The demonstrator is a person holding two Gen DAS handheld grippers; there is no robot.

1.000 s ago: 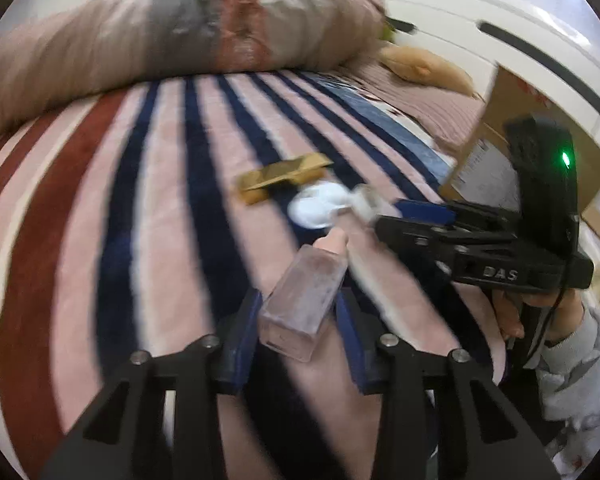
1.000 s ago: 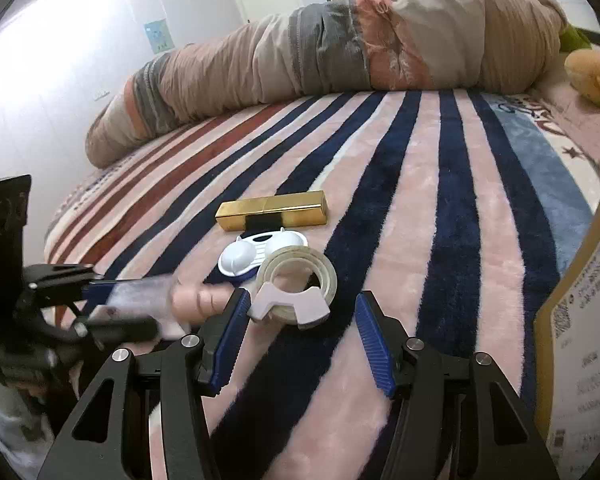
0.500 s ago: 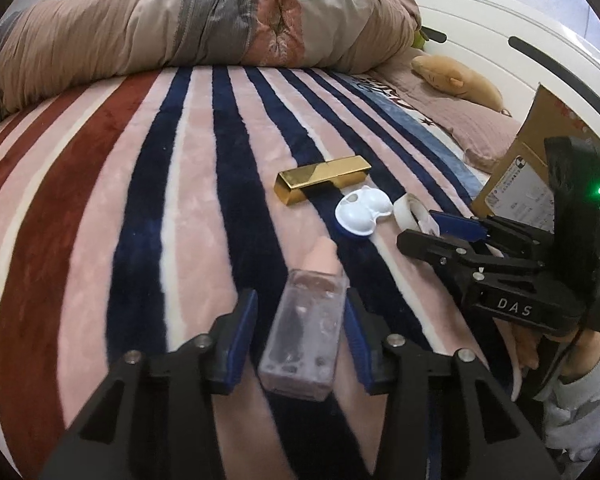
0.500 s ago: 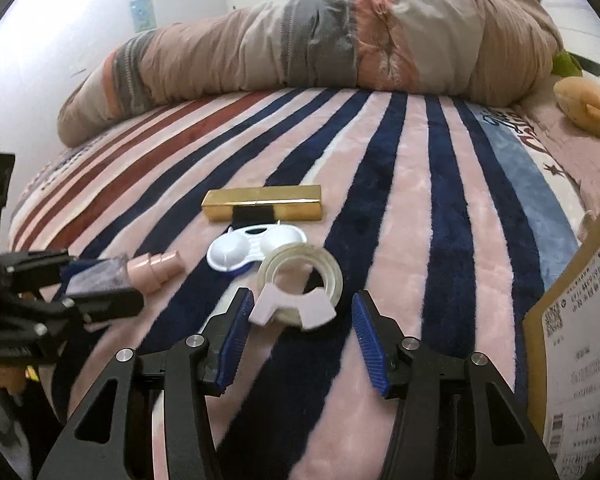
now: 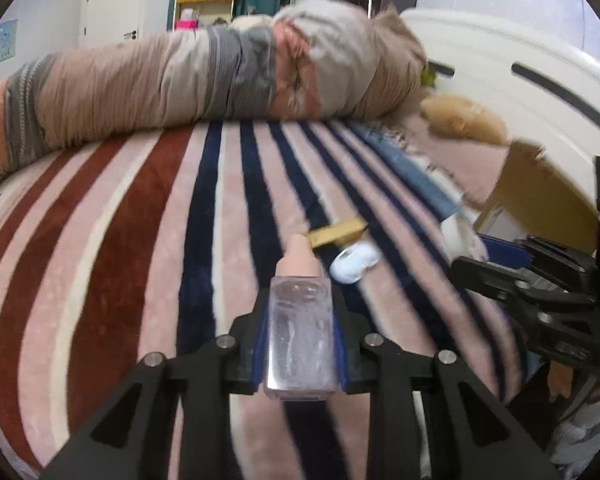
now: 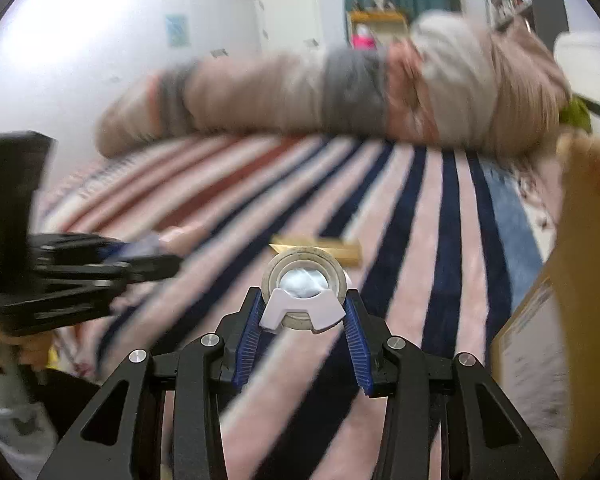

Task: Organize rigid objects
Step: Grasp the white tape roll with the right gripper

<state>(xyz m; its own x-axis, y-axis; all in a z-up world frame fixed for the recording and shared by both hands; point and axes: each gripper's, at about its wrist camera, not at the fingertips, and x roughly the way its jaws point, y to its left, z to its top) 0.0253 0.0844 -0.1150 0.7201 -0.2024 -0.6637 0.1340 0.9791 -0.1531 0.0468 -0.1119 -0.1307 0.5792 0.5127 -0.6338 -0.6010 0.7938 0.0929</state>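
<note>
My left gripper (image 5: 299,320) is shut on a clear bottle with a pink cap (image 5: 300,336) and holds it above the striped blanket (image 5: 148,264). My right gripper (image 6: 303,308) is shut on a tape roll in a white dispenser (image 6: 302,292), lifted off the blanket. A gold bar-shaped box (image 5: 336,232) and a white contact-lens case (image 5: 354,260) lie on the blanket ahead of the bottle. The gold box also shows in the right wrist view (image 6: 340,250), partly behind the tape. The left gripper shows at the left of the right wrist view (image 6: 100,264).
A rolled duvet (image 5: 220,76) lies across the far side of the bed. A cardboard box (image 5: 540,200) stands at the right, also in the right wrist view (image 6: 572,280). A plush toy (image 5: 464,118) lies near the white headboard (image 5: 500,80).
My right gripper closed on the tape roll and lifted it off the blanket. My left gripper raised the bottle and levelled it, so both views now look higher across the bed.
</note>
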